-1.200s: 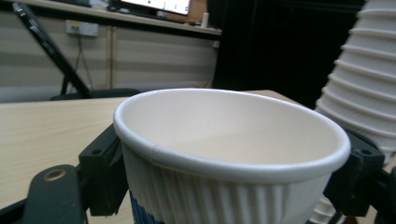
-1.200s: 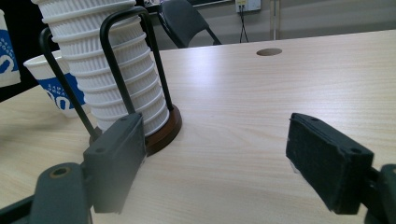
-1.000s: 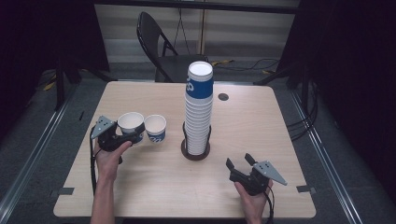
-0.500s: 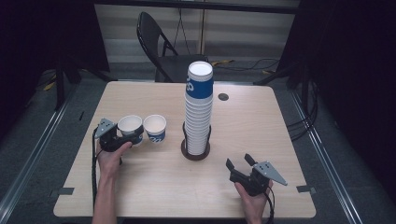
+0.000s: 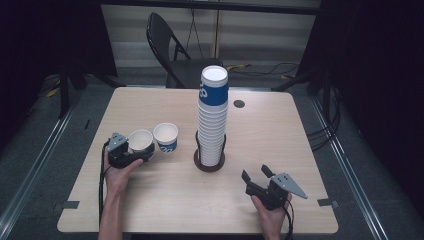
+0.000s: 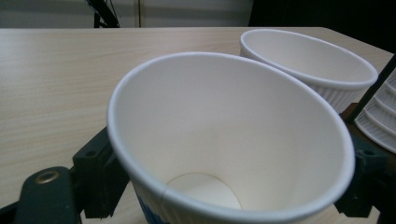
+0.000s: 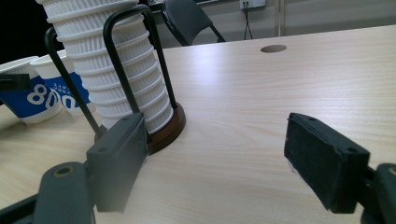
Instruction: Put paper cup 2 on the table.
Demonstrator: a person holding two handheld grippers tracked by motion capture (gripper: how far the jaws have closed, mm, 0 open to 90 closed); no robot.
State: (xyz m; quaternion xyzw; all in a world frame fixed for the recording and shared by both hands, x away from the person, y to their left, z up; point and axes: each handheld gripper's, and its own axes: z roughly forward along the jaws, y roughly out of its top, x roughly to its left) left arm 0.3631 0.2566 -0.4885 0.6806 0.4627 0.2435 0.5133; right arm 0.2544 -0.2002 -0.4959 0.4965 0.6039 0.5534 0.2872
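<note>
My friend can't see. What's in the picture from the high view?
A person's left claw sits around a paper cup on a wooden table, its jaws just opening. A second cup stands beside it, a tall cup stack in the middle, and the right claw rests open.
</note>
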